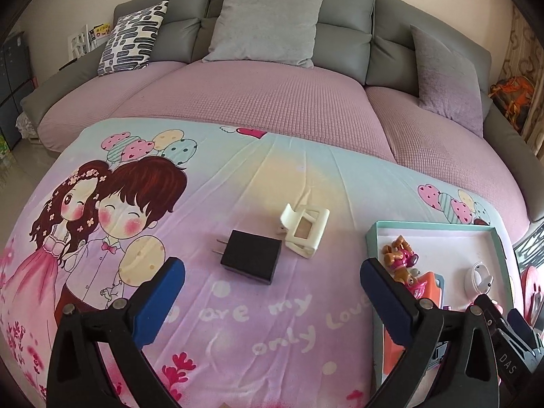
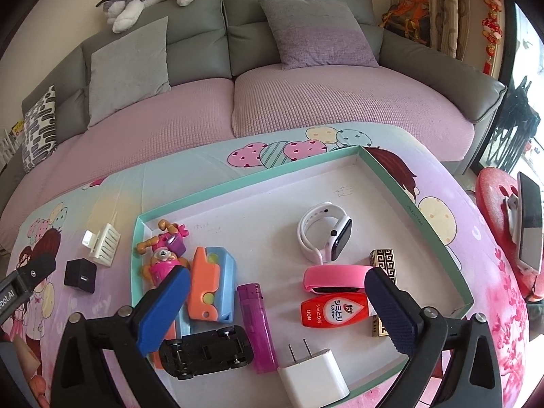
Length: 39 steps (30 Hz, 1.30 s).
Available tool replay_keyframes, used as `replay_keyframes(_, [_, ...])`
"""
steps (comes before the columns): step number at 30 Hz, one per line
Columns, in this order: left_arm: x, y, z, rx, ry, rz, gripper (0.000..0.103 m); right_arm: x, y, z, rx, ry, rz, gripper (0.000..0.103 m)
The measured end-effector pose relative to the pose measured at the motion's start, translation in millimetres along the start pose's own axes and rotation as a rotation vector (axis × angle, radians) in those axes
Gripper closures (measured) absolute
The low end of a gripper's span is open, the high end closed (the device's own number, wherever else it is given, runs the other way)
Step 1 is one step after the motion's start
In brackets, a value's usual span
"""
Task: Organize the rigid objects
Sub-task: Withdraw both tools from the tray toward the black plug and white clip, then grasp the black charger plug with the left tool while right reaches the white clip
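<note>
Both the left gripper (image 1: 272, 292) and right gripper (image 2: 277, 302) gape empty, the black charger (image 1: 251, 261) at 12 o'clock of the left, awaiting the tray (image 2: 244, 176)

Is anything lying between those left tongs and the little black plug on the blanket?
Nothing visible does. The left tongs stand open with only bare blanket between them and the black plug. The cream clip lies just beyond the plug, on the far side, so it isn't in the way.

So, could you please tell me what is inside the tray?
The tray holds a watch, pink band, red bottle, purple lighter, toy car, white charger and pup figure; the gripper hides part of the gold box.
</note>
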<state>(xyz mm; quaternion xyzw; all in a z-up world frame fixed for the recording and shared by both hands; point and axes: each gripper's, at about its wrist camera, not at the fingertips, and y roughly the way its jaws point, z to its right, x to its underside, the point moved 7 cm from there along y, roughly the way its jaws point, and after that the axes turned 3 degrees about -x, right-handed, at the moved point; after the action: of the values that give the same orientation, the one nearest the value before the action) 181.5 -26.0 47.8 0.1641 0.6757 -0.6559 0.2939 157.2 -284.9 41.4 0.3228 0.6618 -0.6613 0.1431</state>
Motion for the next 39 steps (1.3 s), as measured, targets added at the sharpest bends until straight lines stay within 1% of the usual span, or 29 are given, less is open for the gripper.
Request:
replay_keyframes(3, [-1.9, -1.6, -7.3, -0.004, -0.014, 0.005, 0.0, 1.0, 0.6, -4.9, -0.006, -0.01, -0.004, 0.0])
replay_keyframes(6, [-3.4, -4.4, -14.1, 0.004, -0.026, 0.031, 0.0, 0.6, -1.0, -11.4, -0.014, -0.028, 0.003, 0.0])
replay_keyframes(9, [-3.0, -1.9, -23.2, -0.009, -0.039, 0.044, 0.0, -0.8, -1.1, -20.0, -0.025, -0.048, 0.01, 0.0])
replay_keyframes(13, [-0.3, 7.3, -35.0, -0.027, -0.059, 0.045, 0.0, -1.9, 1.3, -37.5, -0.054, -0.08, 0.017, 0.0])
replay_keyframes(16, [2.1, 14.7, -43.3, -0.044, -0.067, 0.029, 0.0, -1.1, 4.7, -51.7, -0.075, -0.1, 0.017, 0.0])
replay_keyframes(21, [0.4, 15.9, -62.6, -0.062, -0.101, 0.041, 0.0, 1.7, 11.3, -76.7, -0.128, -0.112, 0.005, 0.0])
replay_keyframes(24, [-0.7, 16.3, -77.2, -0.083, -0.124, 0.044, 0.0, 2.6, 12.8, -89.4, -0.145, -0.123, 0.005, 0.0])
replay_keyframes(28, [0.4, 19.1, -92.3, -0.093, -0.153, 0.039, 0.0, 4.8, 14.5, -101.1, -0.159, -0.143, 0.003, 0.0])
replay_keyframes(33, [6.4, 27.9, -92.5, -0.087, -0.141, 0.006, 0.0, 7.8, 17.7, -106.3, -0.157, -0.155, -0.007, 0.0])
replay_keyframes(39, [9.4, 36.2, -84.2, -0.065, -0.119, -0.007, 0.0, 7.7, 18.3, -109.1, -0.165, -0.155, -0.003, 0.0])
